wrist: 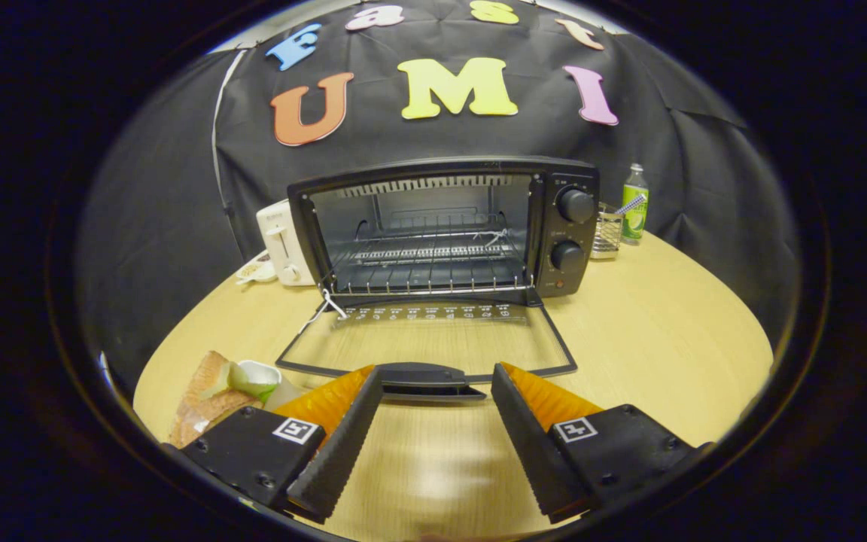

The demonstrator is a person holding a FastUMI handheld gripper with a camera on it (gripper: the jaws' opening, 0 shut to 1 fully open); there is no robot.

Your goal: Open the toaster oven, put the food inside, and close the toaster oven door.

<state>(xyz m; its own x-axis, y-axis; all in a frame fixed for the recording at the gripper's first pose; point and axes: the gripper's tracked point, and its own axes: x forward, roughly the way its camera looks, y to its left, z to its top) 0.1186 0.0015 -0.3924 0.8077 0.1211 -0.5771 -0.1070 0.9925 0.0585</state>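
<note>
The gripper point(437, 376) has its two black ribbed fingers point(339, 444) spread wide with nothing between them, their tips just short of the black handle point(424, 376) of the toaster oven's glass door point(426, 339), which lies folded down flat over the wooden table point(659, 331). Just to the left of the left finger sits the food point(211, 395), a brown bread-like piece with a pale green and white bit on top. Beyond the door the black toaster oven point(445, 226) stands open with its wire rack point(430, 260) bare, a white toaster point(283, 241) at its left and a wire basket point(606, 233) and green bottle point(634, 205) at its right.
</note>
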